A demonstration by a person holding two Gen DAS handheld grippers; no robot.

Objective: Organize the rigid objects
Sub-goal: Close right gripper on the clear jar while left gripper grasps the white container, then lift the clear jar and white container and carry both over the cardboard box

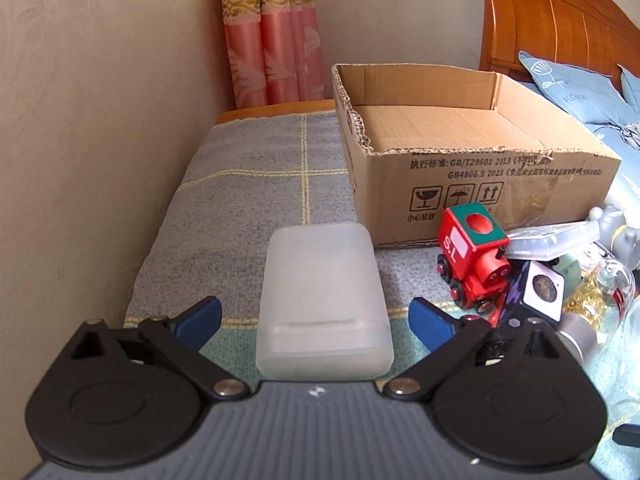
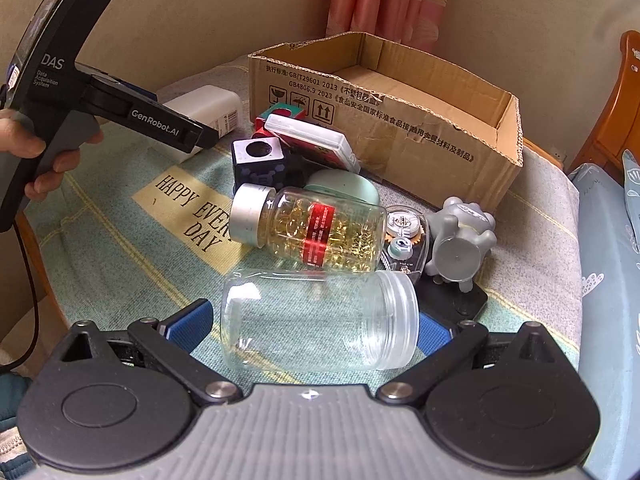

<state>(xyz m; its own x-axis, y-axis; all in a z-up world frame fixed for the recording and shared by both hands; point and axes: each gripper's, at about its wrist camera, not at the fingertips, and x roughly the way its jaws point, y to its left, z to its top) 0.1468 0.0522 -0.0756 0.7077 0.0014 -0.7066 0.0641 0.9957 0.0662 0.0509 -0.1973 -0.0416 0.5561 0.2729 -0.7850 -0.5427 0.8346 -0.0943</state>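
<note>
A frosted white plastic box (image 1: 324,300) lies on the checked cloth (image 1: 248,200). My left gripper (image 1: 314,312) is open around it, with a gap at each blue pad. In the right wrist view, a hand holds that gripper (image 2: 192,136) over the same white box (image 2: 204,108). A clear empty jar (image 2: 316,320) lies on its side between the pads of my right gripper (image 2: 316,324), which is open, its pads close to the jar's ends. The open cardboard box (image 1: 480,176) stands behind with nothing visible inside.
Piled before the cardboard box (image 2: 400,136) are a red toy train (image 1: 472,256), a dark cube (image 2: 260,160), a flat clear case (image 2: 312,140), a mint case (image 2: 344,188), a capsule bottle (image 2: 320,232), a tape dispenser (image 2: 404,236) and a grey figure (image 2: 460,240). Wall on the left, bed on the right.
</note>
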